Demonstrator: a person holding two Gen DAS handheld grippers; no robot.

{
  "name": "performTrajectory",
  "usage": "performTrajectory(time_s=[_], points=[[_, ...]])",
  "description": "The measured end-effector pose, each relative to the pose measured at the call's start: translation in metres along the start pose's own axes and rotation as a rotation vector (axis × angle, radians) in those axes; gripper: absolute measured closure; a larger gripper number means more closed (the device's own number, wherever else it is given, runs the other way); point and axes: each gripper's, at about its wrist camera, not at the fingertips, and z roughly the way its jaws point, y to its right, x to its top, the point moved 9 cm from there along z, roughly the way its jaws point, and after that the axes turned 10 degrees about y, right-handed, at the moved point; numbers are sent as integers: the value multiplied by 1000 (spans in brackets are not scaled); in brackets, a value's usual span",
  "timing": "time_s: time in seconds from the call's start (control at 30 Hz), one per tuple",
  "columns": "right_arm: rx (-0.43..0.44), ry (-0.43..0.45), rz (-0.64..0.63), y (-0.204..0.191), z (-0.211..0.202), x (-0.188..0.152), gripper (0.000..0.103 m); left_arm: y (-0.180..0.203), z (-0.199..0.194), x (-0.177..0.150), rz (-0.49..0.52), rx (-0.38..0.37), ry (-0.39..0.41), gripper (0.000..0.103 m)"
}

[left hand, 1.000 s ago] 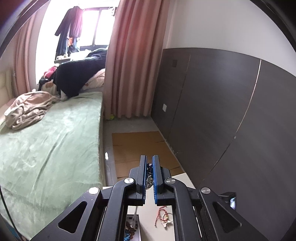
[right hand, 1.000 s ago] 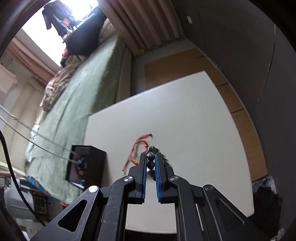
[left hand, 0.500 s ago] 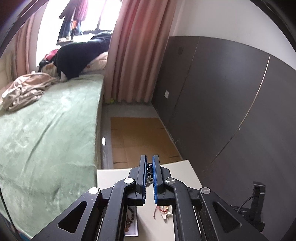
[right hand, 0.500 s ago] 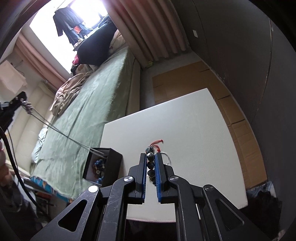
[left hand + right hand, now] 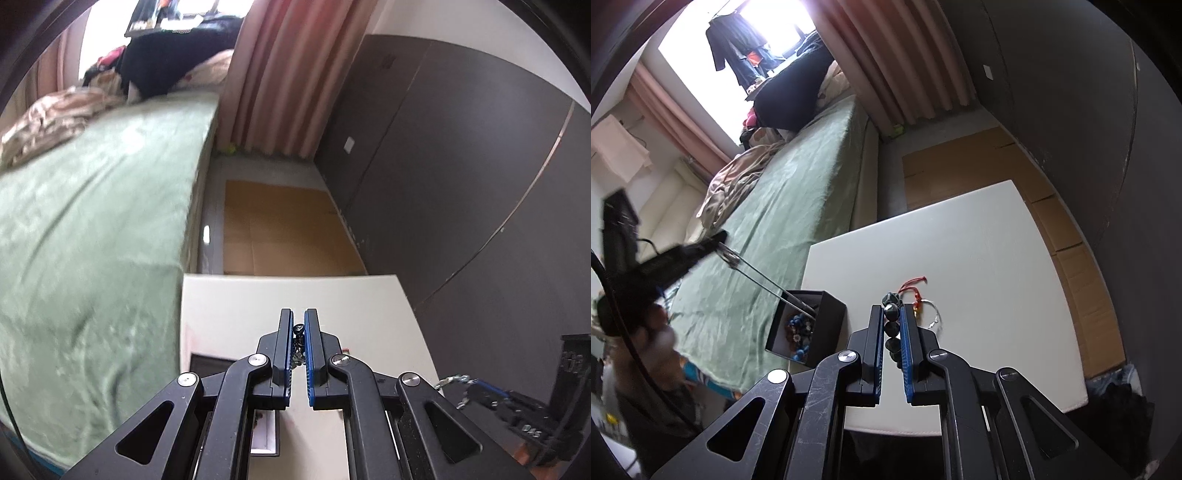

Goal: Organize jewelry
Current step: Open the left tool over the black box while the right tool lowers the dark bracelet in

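Left tool (image 5: 299, 328) closed on a fine beaded chain (image 5: 298, 345), held above the white tabletop (image 5: 280, 295); black box (image 5: 807, 328) directly below, only its edge visible between the arms. Risk there, as a guess: thin strand slipping from the blue pads, or catching on the box wall and spilling over the rim instead of dropping inside. Box sits close to the tabletop's bed-side edge, so a snag could drag it off.

Right tool (image 5: 894, 317) clamped on a dark bead bracelet (image 5: 892, 325), beads stacked between the pads, hovering just beside the box. Round beads likely to roll out under a weak pinch. Red cord (image 5: 913, 286) and silver ring (image 5: 932, 314) lying loose on the tabletop close ahead; dangling beads could hook and sweep them.
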Motion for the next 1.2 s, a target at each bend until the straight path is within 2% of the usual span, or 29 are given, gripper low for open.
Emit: performTrajectory(time_s=[0.17, 0.47, 0.6, 0.63, 0.7, 0.77, 0.83, 1.0, 1.13, 1.2], points=[[9, 5, -17, -11, -1, 1, 93, -12, 27, -28, -57, -13, -68, 98], [35, -10, -42, -35, 17, -2, 93, -38, 62, -74, -170, 15, -237, 96], [58, -25, -50, -50, 29, -5, 93, -51, 53, -74, -191, 14, -229, 96], [62, -28, -52, -54, 33, -6, 93, -55, 48, -74, -199, 14, -223, 93], [77, -31, -58, -64, 42, -7, 93, -62, 41, -73, -203, 17, -214, 78], [95, -31, -56, -71, 49, -9, 93, -71, 30, -70, -197, 34, -193, 48], [110, -35, -50, -78, 57, -10, 93, -78, 22, -67, -190, 52, -166, 39], [139, -52, -50, -97, 76, -13, 93, -93, 4, -65, -164, 73, -146, 38], [170, -63, -59, -115, 87, -13, 93, -109, -8, -63, -176, 94, -131, 30], [191, -76, -61, -123, 95, -13, 93, -116, -14, -61, -182, 101, -118, 30]])
